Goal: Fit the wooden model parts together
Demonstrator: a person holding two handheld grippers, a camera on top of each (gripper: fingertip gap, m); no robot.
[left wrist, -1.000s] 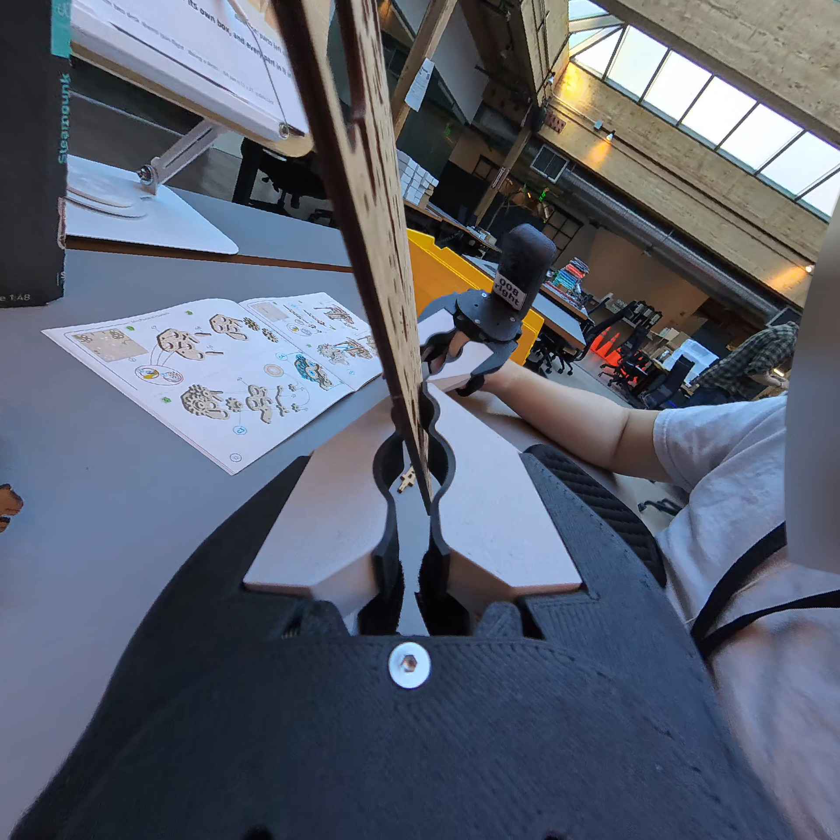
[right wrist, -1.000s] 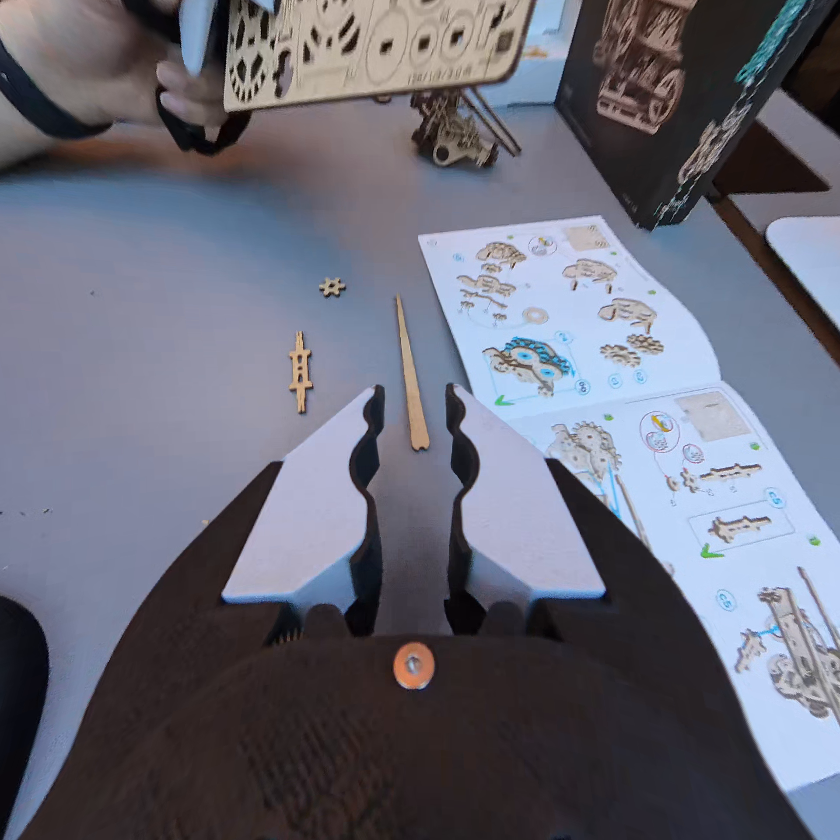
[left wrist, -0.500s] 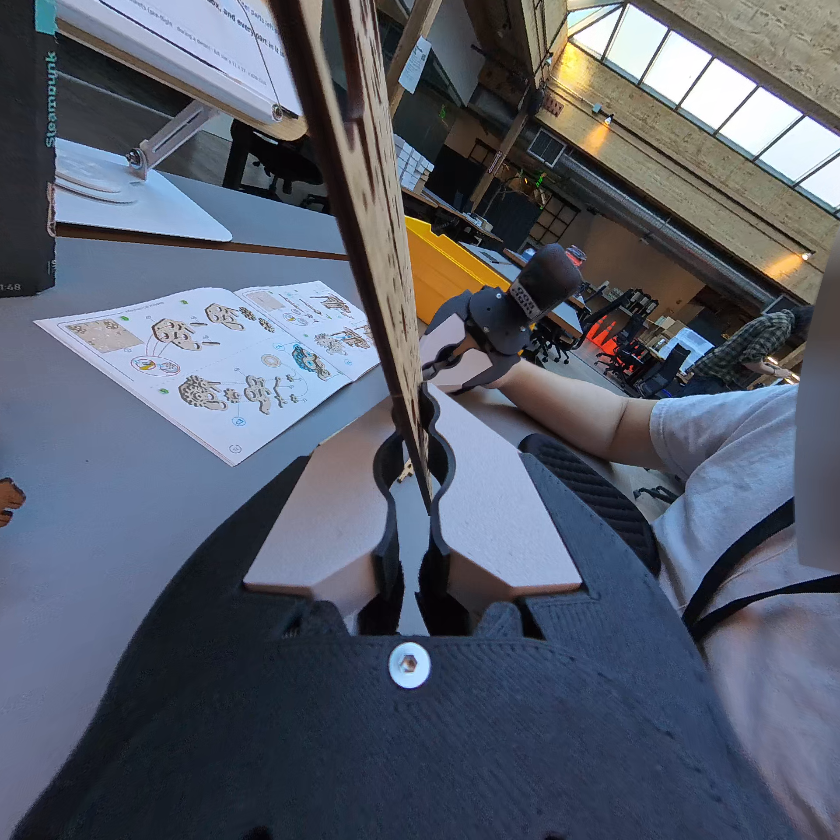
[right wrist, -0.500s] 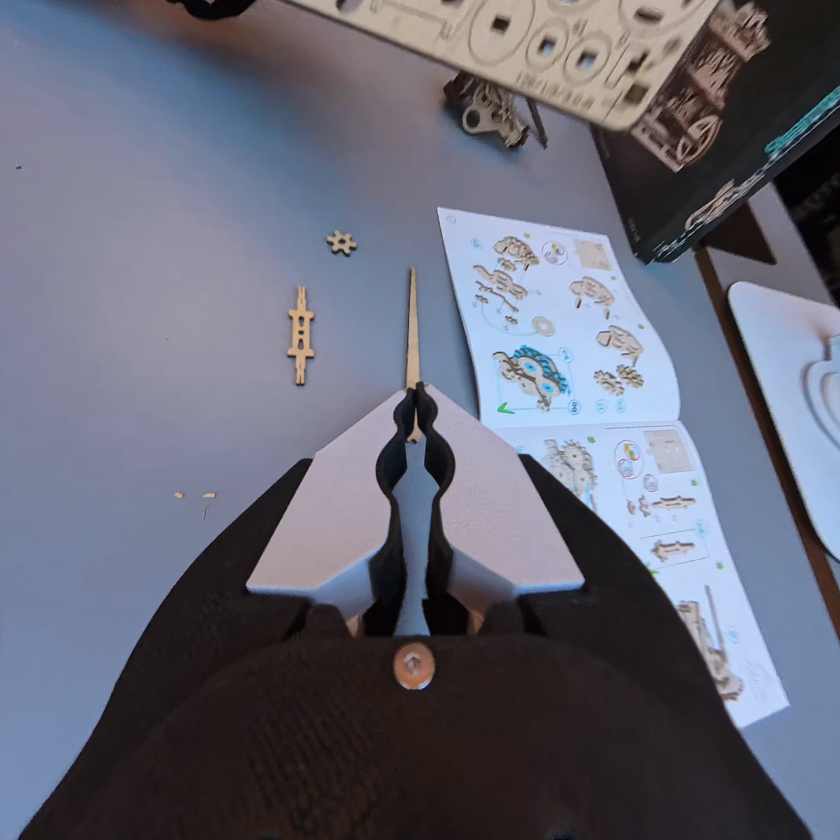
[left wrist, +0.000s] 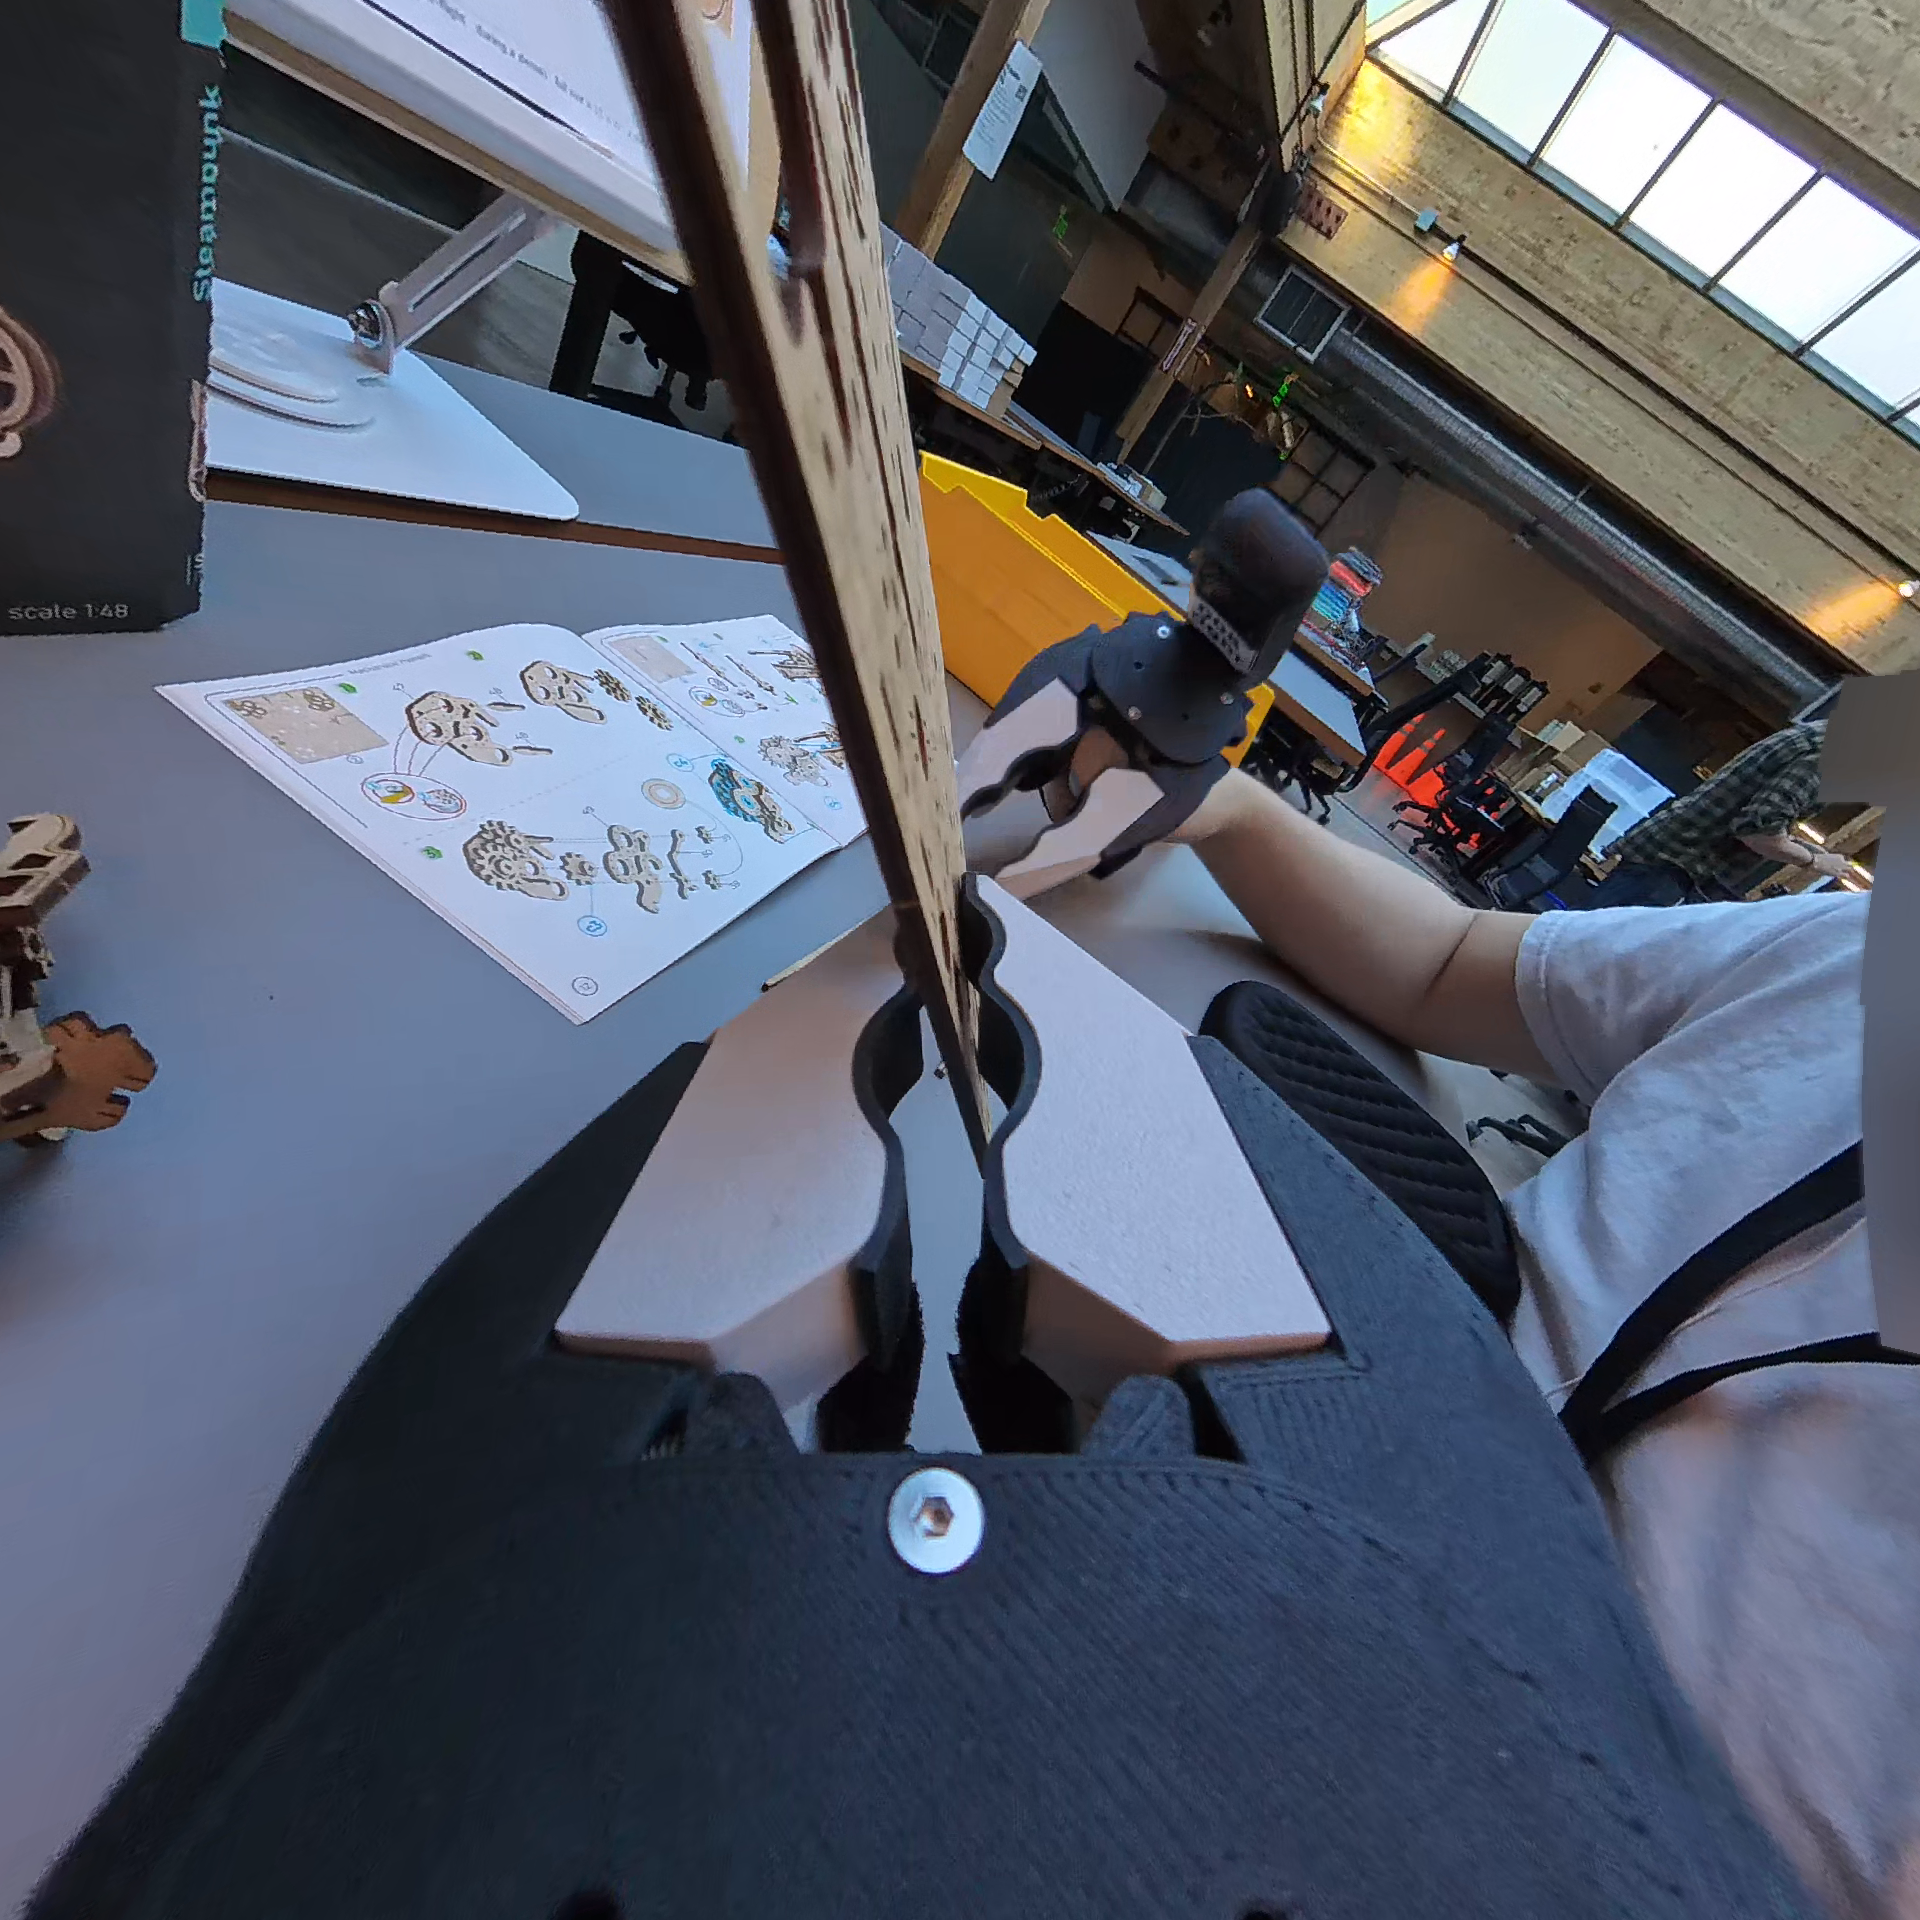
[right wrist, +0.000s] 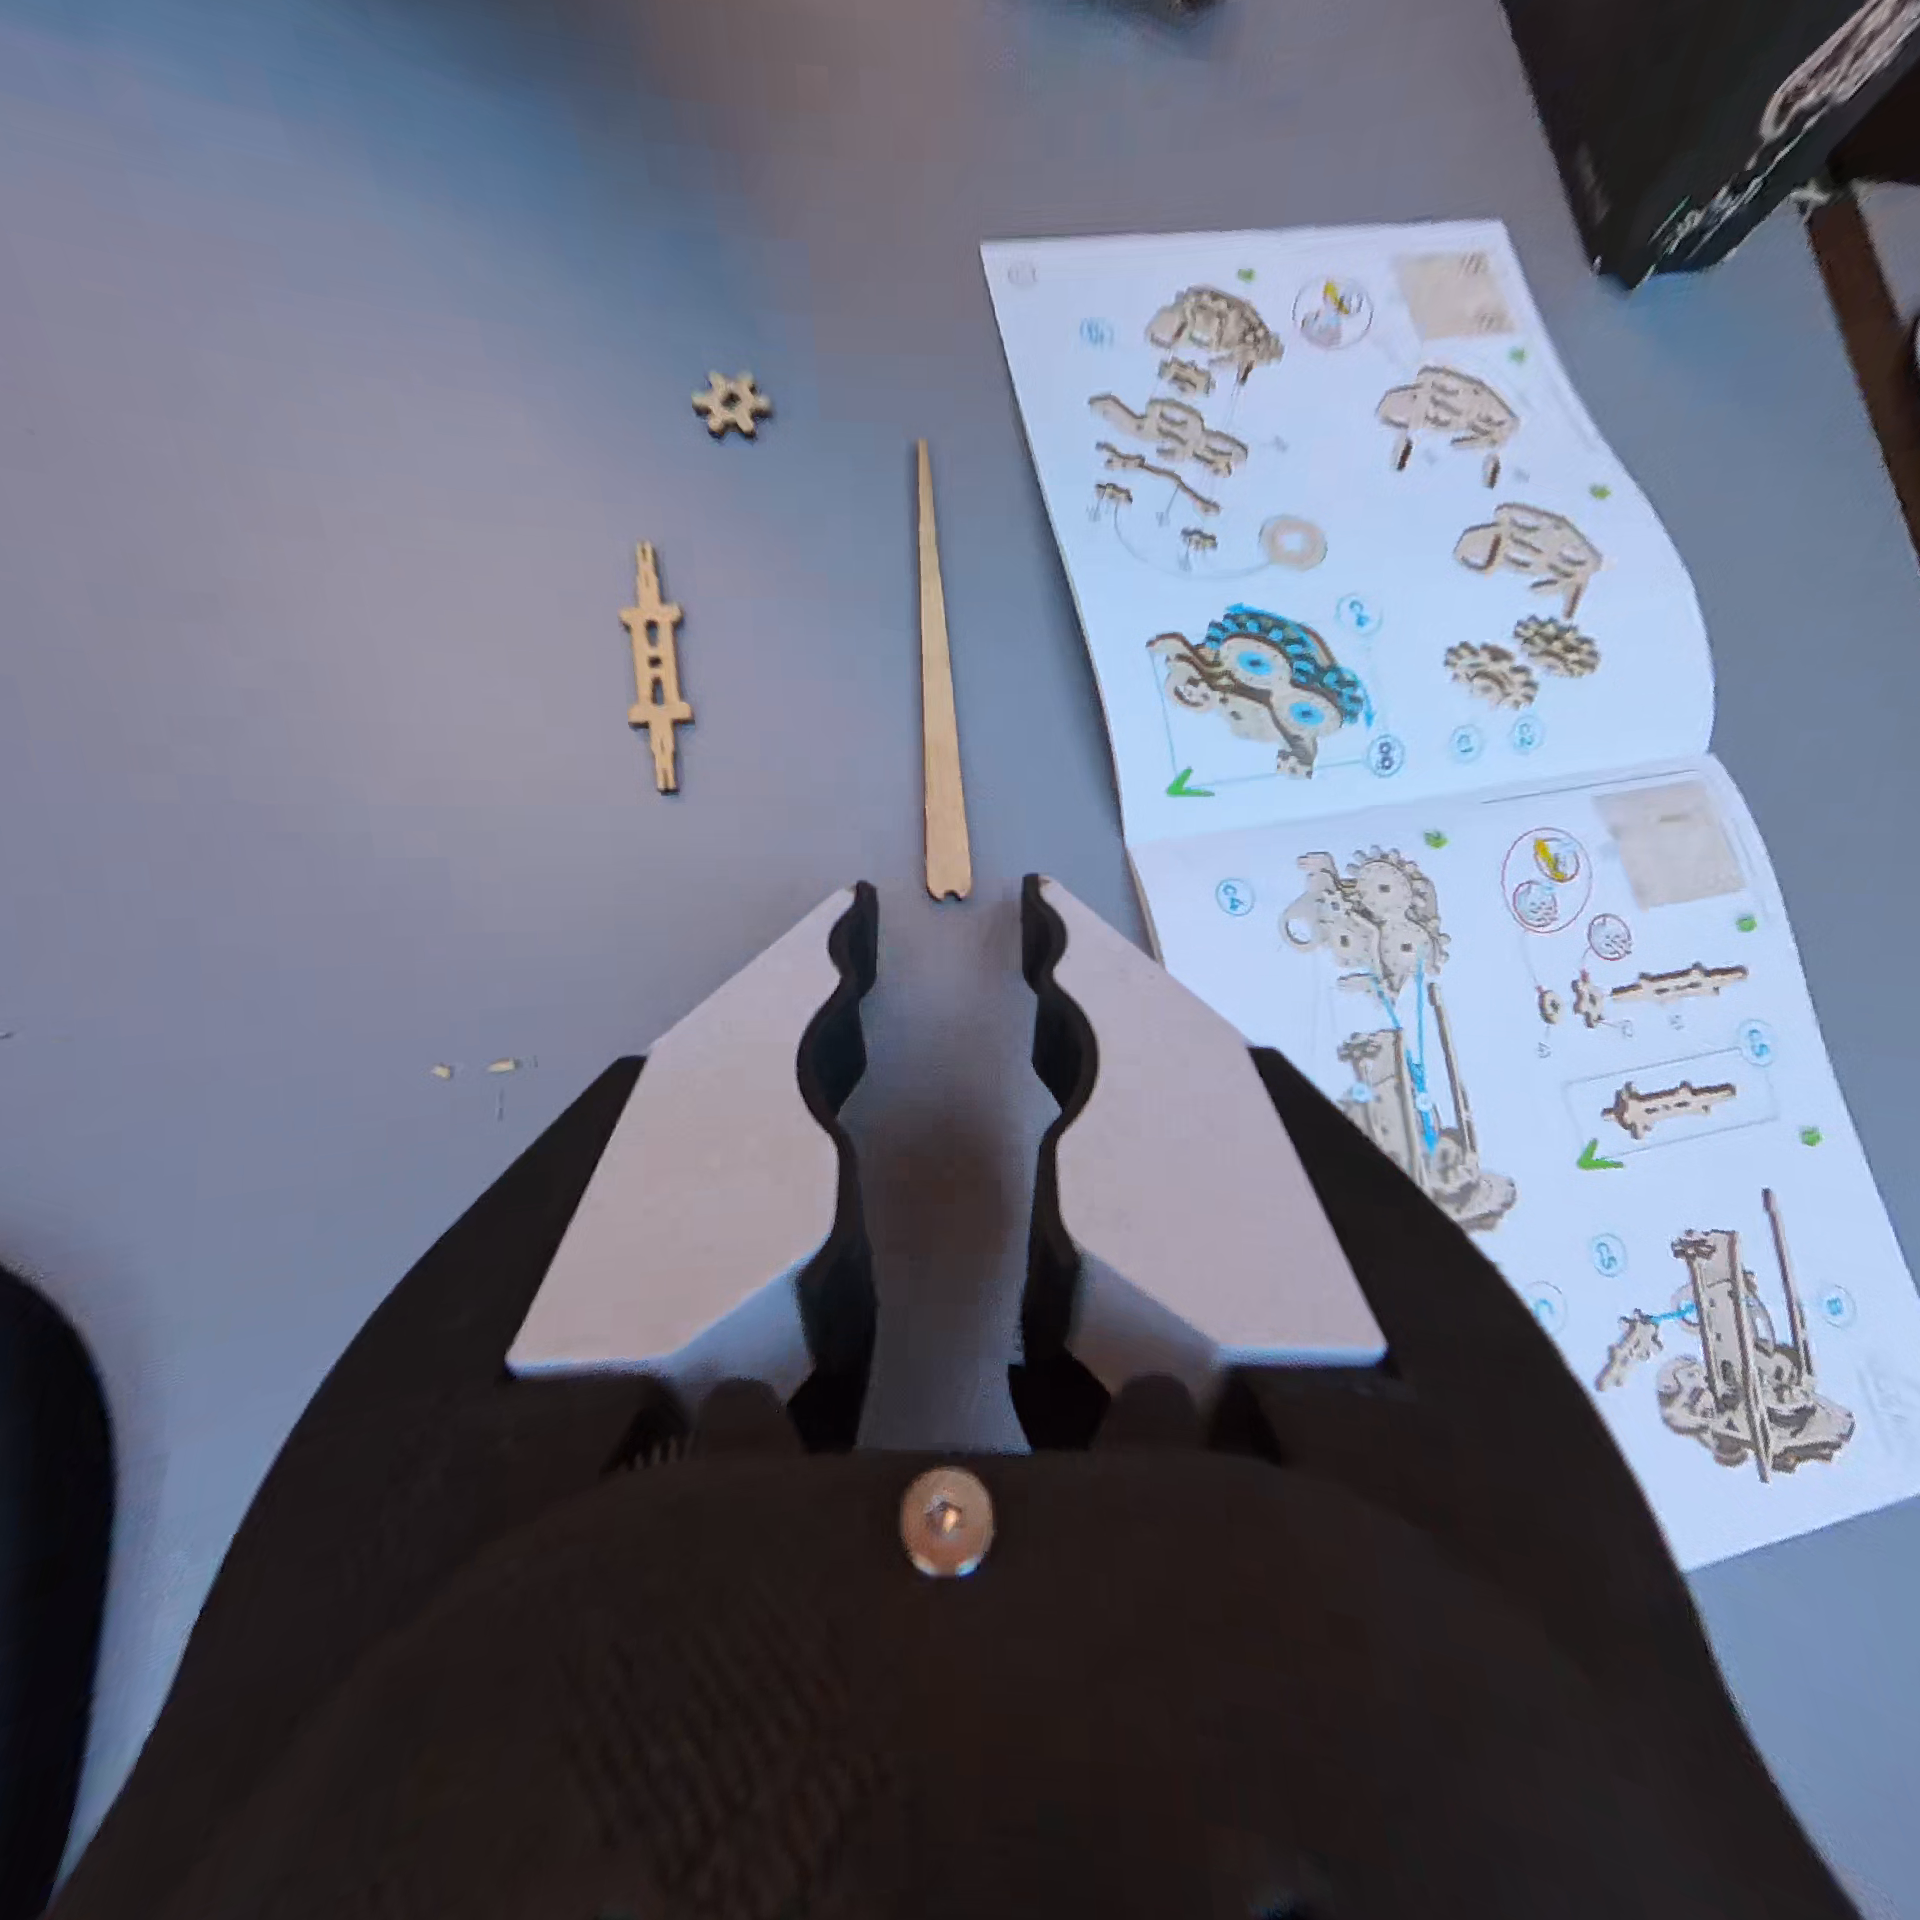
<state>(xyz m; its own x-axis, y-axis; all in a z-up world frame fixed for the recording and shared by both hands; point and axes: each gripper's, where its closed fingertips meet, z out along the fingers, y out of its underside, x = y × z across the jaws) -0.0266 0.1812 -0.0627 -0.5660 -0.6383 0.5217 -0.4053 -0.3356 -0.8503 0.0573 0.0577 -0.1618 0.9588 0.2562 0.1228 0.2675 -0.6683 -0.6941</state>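
While my left claw (left wrist: 940, 925) clamps the thin laser-cut plywood parts sheet (left wrist: 831, 436) upright, my right claw (right wrist: 948, 899) gapes just short of the tapered wooden stick (right wrist: 940, 707); the notched wooden axle (right wrist: 655, 665) and tiny wooden gear (right wrist: 731, 403) lie loose farther left, so I judge assembly barely begun.

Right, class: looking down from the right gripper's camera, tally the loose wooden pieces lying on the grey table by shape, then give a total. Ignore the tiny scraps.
Long tapered stick: 1
Notched axle-like piece: 1
Small gear: 1
Total: 3
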